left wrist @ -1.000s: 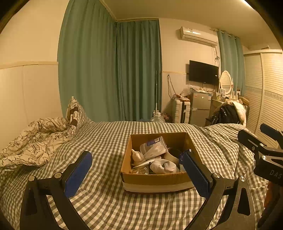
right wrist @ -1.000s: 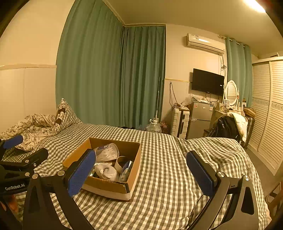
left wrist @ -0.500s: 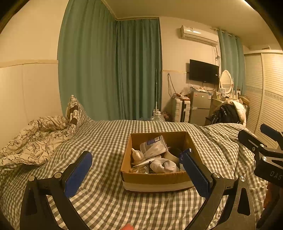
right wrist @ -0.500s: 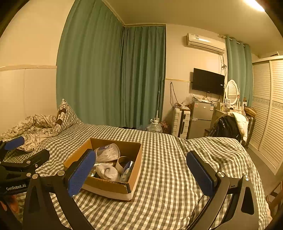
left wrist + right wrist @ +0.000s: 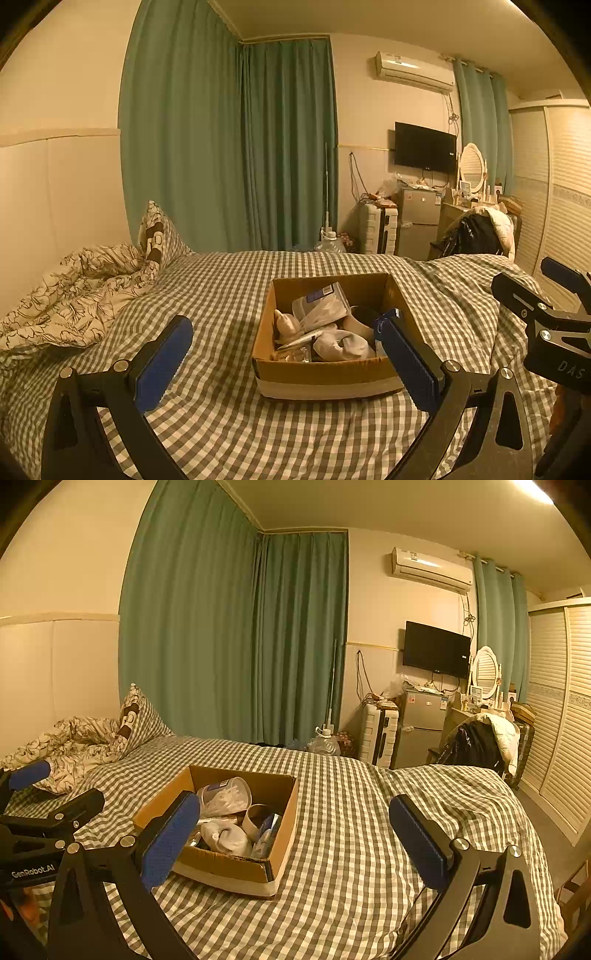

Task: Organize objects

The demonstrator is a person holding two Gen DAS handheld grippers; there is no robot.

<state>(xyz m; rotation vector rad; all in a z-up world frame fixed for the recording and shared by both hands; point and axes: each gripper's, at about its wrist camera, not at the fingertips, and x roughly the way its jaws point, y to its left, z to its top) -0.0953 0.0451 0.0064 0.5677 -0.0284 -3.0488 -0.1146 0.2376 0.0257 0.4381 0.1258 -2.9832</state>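
Observation:
An open cardboard box (image 5: 325, 373) sits on the green checked bed (image 5: 229, 295); it also shows in the right wrist view (image 5: 225, 867). Inside lie a clear plastic tub (image 5: 321, 306), a white sock (image 5: 340, 345), a tape roll (image 5: 258, 814) and a blue packet (image 5: 269, 827). My left gripper (image 5: 286, 365) is open and empty, just in front of the box, right pad over its near right corner. My right gripper (image 5: 295, 842) is open and empty, to the right of the box, left pad over its near left side.
A crumpled floral duvet (image 5: 74, 295) and a pillow (image 5: 155, 236) lie at the bed's left. Green curtains (image 5: 229, 147) hang behind. A small fridge (image 5: 419, 225), a suitcase (image 5: 376, 232) and a chair with clothes (image 5: 476, 236) stand beyond the bed's far right.
Both grippers have barely shifted; the box and its contents look the same. Both stay open.

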